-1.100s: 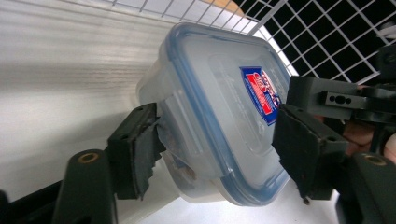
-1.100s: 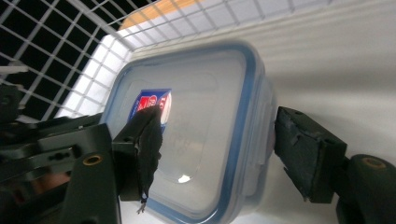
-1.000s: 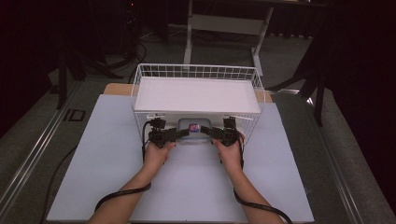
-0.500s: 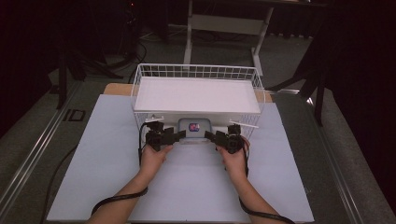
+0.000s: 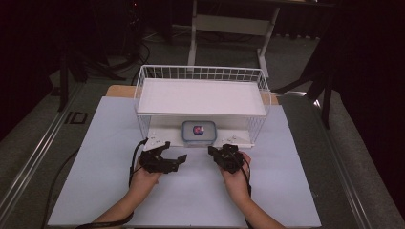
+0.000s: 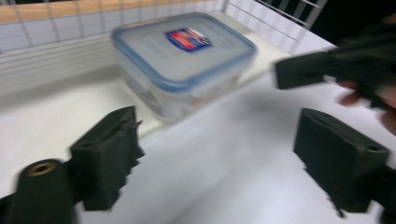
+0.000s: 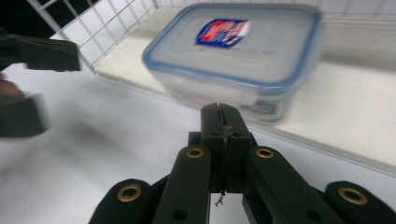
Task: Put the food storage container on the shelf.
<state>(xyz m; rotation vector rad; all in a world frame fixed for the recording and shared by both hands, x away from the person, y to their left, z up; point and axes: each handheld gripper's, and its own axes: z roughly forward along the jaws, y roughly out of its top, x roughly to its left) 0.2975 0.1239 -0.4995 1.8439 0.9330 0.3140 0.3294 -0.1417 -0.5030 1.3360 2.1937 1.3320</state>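
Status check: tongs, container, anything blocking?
Left tongs open, empty; right tongs shut, empty. Lidded container sits on wire rack lower shelf, untouched. Nothing in the way.

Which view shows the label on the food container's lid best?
The right gripper view: the food container sits close and its red-and-blue label faces the camera, though blurred. The left gripper view shows the label smaller and also blurred. The high view shows it as a tiny patch under the wire rack's shelf.

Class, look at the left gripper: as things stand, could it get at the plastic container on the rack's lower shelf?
Probably yes. The left gripper is open with nothing between its jaws, and bare table lies between it and the container, which sits at the shelf's open front edge.
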